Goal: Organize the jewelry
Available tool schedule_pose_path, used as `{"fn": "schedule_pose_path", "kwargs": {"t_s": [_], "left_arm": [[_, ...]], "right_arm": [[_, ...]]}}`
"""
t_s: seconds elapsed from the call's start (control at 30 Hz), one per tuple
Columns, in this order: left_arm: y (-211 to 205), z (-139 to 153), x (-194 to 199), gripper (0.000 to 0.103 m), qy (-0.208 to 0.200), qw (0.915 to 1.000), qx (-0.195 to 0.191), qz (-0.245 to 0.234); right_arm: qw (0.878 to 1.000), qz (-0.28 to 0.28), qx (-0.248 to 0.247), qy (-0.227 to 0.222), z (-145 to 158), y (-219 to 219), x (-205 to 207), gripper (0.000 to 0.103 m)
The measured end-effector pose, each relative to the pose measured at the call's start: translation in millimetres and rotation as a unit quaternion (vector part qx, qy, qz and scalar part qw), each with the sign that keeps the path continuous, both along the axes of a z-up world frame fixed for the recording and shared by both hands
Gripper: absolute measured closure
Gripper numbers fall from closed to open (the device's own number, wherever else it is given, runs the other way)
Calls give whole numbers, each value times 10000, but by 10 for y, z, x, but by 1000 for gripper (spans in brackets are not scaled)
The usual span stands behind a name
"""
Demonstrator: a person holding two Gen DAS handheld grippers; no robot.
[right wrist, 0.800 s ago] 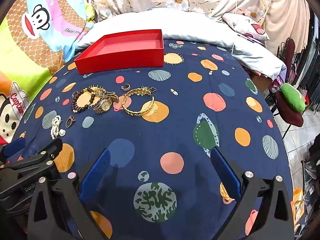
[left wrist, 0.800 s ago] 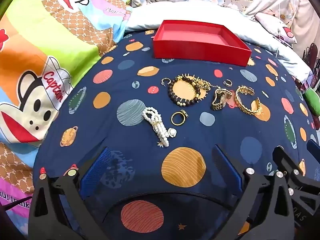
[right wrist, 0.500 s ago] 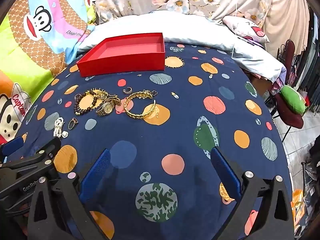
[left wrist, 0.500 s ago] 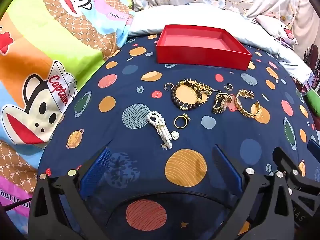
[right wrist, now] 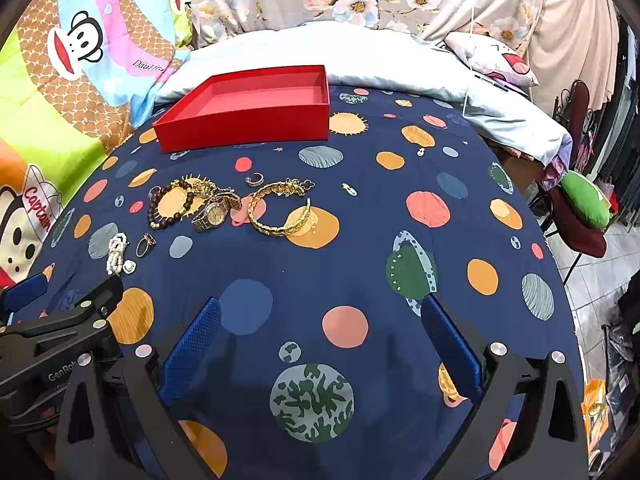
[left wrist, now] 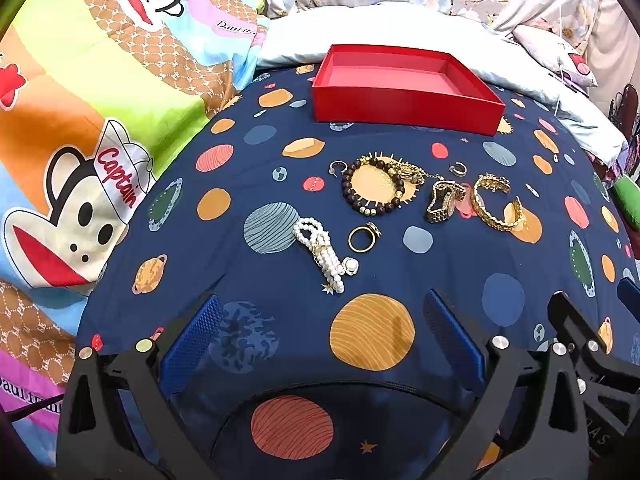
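A shallow red box [left wrist: 404, 92] [right wrist: 248, 120] stands empty at the far side of a navy planet-print bedspread [left wrist: 280, 184]. In front of it lie a dark bead bracelet [left wrist: 372, 194] [right wrist: 170, 208], a gold watch [left wrist: 442, 200] [right wrist: 212, 213], a gold bangle [left wrist: 496, 202] [right wrist: 280, 210], a gold ring [left wrist: 362, 237] [right wrist: 145, 245], a pearl bracelet [left wrist: 322, 254] [right wrist: 117, 251] and two small rings [left wrist: 458, 169] [right wrist: 255, 179]. My left gripper [left wrist: 320, 336] is open, short of the pearls. My right gripper [right wrist: 318, 338] is open over bare cloth, right of the jewelry.
A cartoon-monkey quilt [left wrist: 80, 140] lies to the left and a pale pillow [right wrist: 320, 56] behind the box. A small gold charm [right wrist: 349, 189] rests on the spread. The bed's right edge drops to a chair with a green cushion [right wrist: 584, 204] and tiled floor.
Both views have shifted slightly: the box and jewelry sit a little lower in frame. Nothing on the bed has been moved and both grippers stay open.
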State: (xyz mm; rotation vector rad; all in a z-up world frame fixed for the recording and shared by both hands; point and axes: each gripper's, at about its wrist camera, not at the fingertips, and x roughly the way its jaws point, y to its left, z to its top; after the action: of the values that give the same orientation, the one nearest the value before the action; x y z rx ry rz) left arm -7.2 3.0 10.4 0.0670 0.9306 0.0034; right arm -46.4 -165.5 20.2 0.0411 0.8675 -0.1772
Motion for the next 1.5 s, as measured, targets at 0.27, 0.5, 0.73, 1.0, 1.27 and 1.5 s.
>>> {"fn": "schedule_pose_path", "kwargs": {"t_s": [0.27, 0.5, 0.73, 1.0, 1.27, 1.5], "left_arm": [[-12, 1, 0, 5, -50, 10000, 13, 19], [-6, -16, 0, 5, -14, 10000, -5, -2], [-9, -38, -1, 5, -1, 10000, 6, 9], [-9, -44, -8, 5, 1, 10000, 3, 12], [-7, -69, -9, 5, 2, 10000, 4, 12], [-8, -65, -9, 5, 3, 10000, 6, 9]], "right_arm": [[10000, -25, 3, 4, -22, -3, -11, 5], [10000, -14, 17, 9, -31, -5, -21, 5], [10000, -17, 28, 16, -49, -5, -25, 5], [10000, -13, 33, 24, -52, -8, -21, 5], [10000, -12, 28, 23, -57, -8, -21, 5], [10000, -14, 35, 27, -49, -8, -18, 5]]}}
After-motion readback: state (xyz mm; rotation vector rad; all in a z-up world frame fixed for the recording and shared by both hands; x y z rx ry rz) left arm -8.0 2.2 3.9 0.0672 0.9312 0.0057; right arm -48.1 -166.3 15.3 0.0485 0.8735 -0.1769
